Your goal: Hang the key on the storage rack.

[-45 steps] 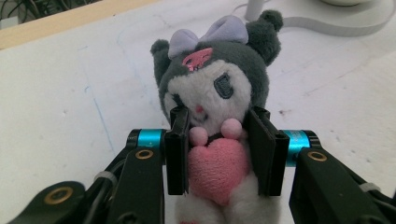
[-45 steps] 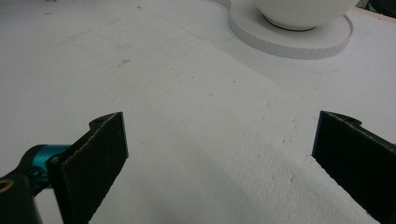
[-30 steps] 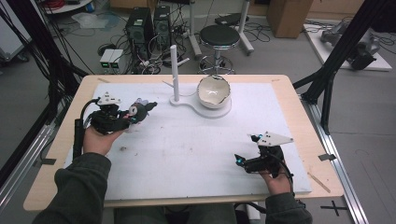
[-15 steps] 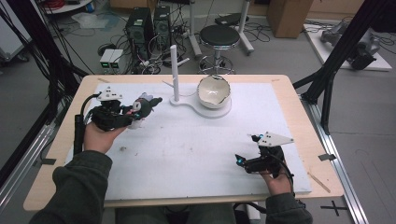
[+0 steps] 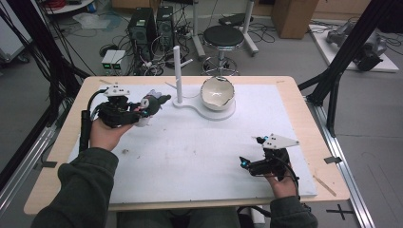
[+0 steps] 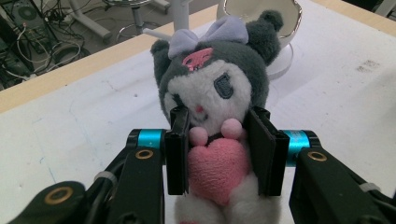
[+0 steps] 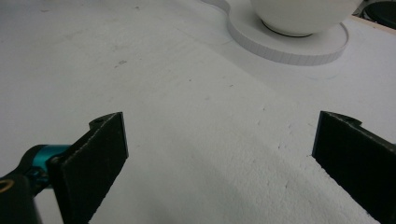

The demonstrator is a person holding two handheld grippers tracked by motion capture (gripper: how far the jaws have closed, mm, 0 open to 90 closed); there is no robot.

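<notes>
Gripping the plush toy [image 6: 212, 116] at its soft, light middle, our left gripper [image 6: 217, 156] carries it above the table [image 5: 199, 156] near the bowl [image 5: 217, 93]; our right gripper [image 7: 219, 163] rests with jaws spread, empty.

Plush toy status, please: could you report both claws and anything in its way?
Left claw shut on plush toy. Right claw open, empty. White post and bowl ahead.

The left gripper [image 5: 142, 108], clamped on the grey-and-white plush doll with a pink heart [image 5: 151, 105], has carried it steadily closer to the upright white post [image 5: 177, 73], nearer the table's far edge.
</notes>
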